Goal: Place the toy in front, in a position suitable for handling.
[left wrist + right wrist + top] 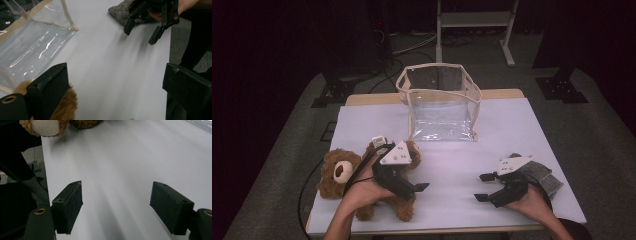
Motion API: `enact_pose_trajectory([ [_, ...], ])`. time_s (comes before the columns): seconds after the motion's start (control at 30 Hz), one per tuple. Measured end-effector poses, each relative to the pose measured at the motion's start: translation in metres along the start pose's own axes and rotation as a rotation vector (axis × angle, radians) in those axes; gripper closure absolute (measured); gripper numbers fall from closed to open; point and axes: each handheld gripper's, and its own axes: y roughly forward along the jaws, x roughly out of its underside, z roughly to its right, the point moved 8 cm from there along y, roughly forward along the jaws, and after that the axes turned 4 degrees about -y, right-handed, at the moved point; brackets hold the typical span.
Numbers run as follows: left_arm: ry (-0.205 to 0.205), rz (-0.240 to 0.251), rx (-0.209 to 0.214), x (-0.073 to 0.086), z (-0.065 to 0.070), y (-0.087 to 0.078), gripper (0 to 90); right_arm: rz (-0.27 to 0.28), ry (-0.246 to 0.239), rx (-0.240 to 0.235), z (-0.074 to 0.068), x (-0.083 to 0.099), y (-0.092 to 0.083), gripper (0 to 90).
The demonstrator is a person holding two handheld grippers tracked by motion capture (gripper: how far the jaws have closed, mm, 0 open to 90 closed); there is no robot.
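One brown teddy bear (343,176) lies under the left hand-held gripper (414,188).

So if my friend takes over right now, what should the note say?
Left gripper: open, holding nothing, just above the teddy bear.
Right gripper: open, holding nothing, over the bare white table.
Teddy bear: lying at the near left of the table, under the left hand.
Grey cloth: near right, behind the right hand.
Clear bag: standing open at the far middle, with nothing visible inside.
Done: nothing packed yet.
Left: probably pick up the bear and the cloth and put them in the bag.
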Motion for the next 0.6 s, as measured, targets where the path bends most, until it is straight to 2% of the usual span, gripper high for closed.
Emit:
enact_pose_trajectory([
  [0.17,-0.003,0.016,-0.009,0.005,-0.012,-0.022,5.9,0.0,-0.004,-0.004,-0.001,0.0,0.0,24.4],
  [0.27,0.02,0.0,-0.029,0.01,-0.019,-0.035,5.9,-0.003,-0.005,-0.006,-0.001,0.001,0.001,24.3],
  [0.43,0.032,-0.023,-0.046,0.02,-0.028,-0.054,5.8,-0.005,-0.004,-0.004,-0.001,0.001,0.001,24.0],
  [0.6,0.035,-0.046,-0.049,0.029,-0.033,-0.061,5.8,-0.006,-0.005,-0.003,-0.002,0.001,0.001,23.9],
])
